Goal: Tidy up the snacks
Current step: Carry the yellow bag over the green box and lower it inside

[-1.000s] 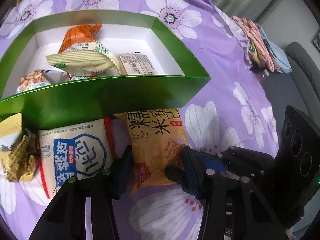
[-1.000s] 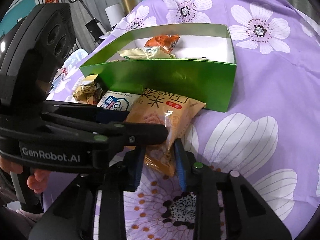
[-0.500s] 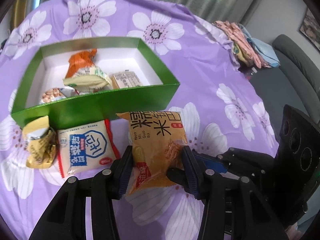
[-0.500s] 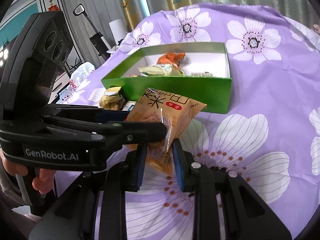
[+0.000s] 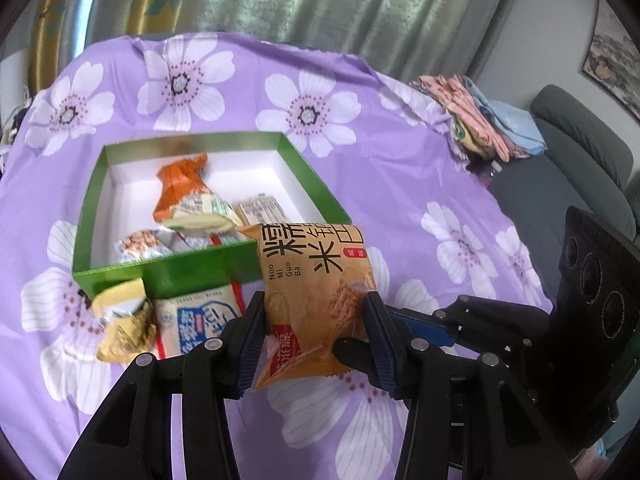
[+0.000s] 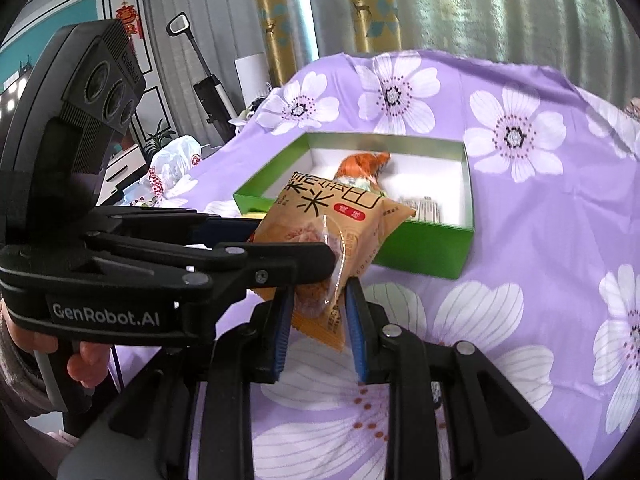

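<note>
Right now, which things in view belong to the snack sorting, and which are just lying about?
Job:
orange rice-cracker packet, held by left gripper and right gripper
green box
blue-and-white packet
yellow wrapper

Lying about:
folded clothes
grey sofa
upright vacuum
white plastic bag

Soft daylight through backlit curtains [image 5: 280,4]; even exposure, faint shadows, strong fisheye edge bending, possibly slight motion blur.
</note>
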Demonstrator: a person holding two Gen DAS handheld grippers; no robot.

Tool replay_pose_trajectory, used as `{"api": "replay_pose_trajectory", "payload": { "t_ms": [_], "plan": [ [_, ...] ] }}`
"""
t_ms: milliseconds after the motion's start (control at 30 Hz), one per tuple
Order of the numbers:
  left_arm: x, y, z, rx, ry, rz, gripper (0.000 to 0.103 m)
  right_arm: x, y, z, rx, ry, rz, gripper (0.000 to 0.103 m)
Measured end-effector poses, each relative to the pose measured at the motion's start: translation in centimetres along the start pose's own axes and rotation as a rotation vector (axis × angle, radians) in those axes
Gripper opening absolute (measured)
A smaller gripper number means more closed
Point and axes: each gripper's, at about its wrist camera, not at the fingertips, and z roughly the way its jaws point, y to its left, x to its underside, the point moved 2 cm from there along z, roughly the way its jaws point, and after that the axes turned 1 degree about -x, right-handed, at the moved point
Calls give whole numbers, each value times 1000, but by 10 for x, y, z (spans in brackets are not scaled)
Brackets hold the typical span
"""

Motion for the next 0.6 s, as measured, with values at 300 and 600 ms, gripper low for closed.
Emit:
{"api": "replay_pose_trajectory", "payload": {
  "t_ms": [300,600],
  "plan": [
    [-23,15,5,-5,-23,10,48,-21,-2,13,7,-13,-16,26],
    [-49,41,25,-1,-25,-17,48,-50,-17,43,12,-16,-27,26]
  ]
}}
